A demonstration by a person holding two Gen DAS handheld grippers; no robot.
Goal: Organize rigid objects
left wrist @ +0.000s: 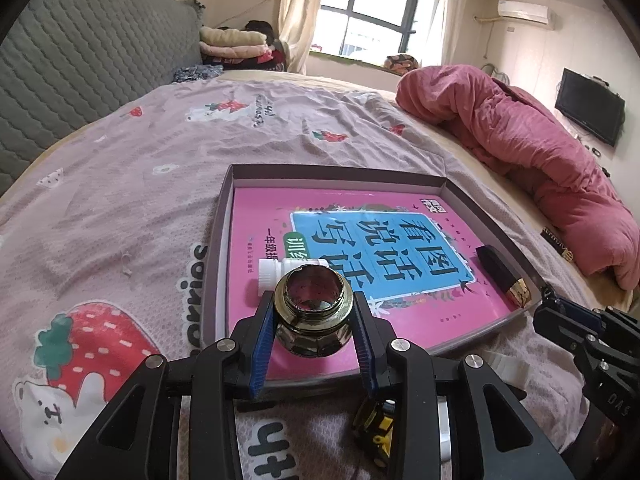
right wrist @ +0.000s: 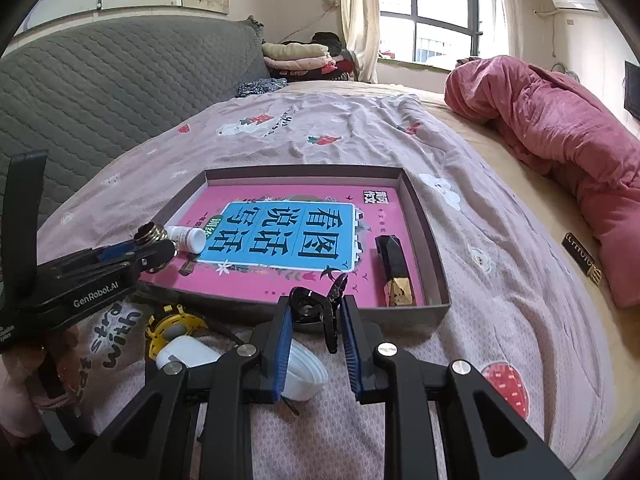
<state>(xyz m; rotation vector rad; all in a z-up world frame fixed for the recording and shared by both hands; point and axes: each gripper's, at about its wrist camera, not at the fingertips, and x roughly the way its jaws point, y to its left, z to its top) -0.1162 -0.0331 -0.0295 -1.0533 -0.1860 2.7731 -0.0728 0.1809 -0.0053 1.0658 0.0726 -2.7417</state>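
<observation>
My left gripper (left wrist: 314,322) is shut on a dark glass jar (left wrist: 314,312) with a threaded neck, held over the near left corner of a grey box tray (left wrist: 224,216); the jar also shows in the right wrist view (right wrist: 154,242). The tray holds a pink book (left wrist: 360,240), a white pill bottle (left wrist: 280,274) lying on its side, and a black-and-gold case (left wrist: 504,276). My right gripper (right wrist: 314,320) is shut on a black folded clip-like object (right wrist: 316,306) just in front of the tray's near wall (right wrist: 360,312).
On the bedspread before the tray lie a yellow-and-black tape measure (right wrist: 172,326), a white case (right wrist: 186,354) and a white ridged cap (right wrist: 304,372). A red quilt (right wrist: 560,136) lies right, with a small black-and-gold box (right wrist: 582,262) beside it. A grey headboard (right wrist: 100,92) stands left.
</observation>
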